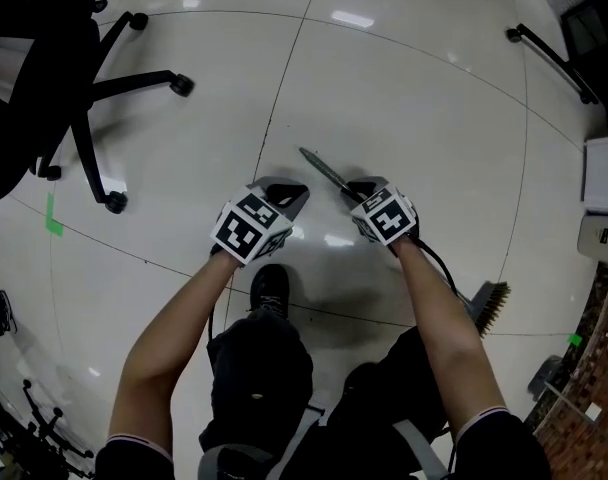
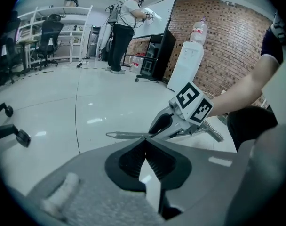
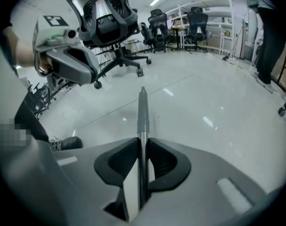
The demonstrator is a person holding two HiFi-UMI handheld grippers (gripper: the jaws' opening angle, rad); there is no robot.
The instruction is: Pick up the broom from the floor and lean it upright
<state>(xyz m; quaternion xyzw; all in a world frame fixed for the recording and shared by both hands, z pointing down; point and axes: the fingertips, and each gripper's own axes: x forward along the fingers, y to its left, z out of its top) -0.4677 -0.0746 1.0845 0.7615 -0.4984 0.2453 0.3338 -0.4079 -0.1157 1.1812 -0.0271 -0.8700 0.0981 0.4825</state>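
The broom lies low over the pale tiled floor: its thin grey handle (image 1: 322, 170) points up-left, and its brush head (image 1: 490, 307) shows by my right forearm. My right gripper (image 1: 362, 188) is shut on the handle. In the right gripper view the handle (image 3: 142, 117) runs straight out between the two pads of that gripper (image 3: 143, 142), which press on it from both sides. My left gripper (image 1: 287, 194) hangs just left of the handle, apart from it. In its own view the left gripper (image 2: 145, 149) is shut and empty, with the handle's tip (image 2: 126, 135) beyond it.
A black office chair (image 1: 54, 78) on castors stands at the upper left, and another chair base (image 1: 549, 53) at the upper right. White boxes (image 1: 604, 178) line the right edge. My shoe (image 1: 271, 290) is below the grippers. A person (image 2: 122, 32) stands far off by a whiteboard.
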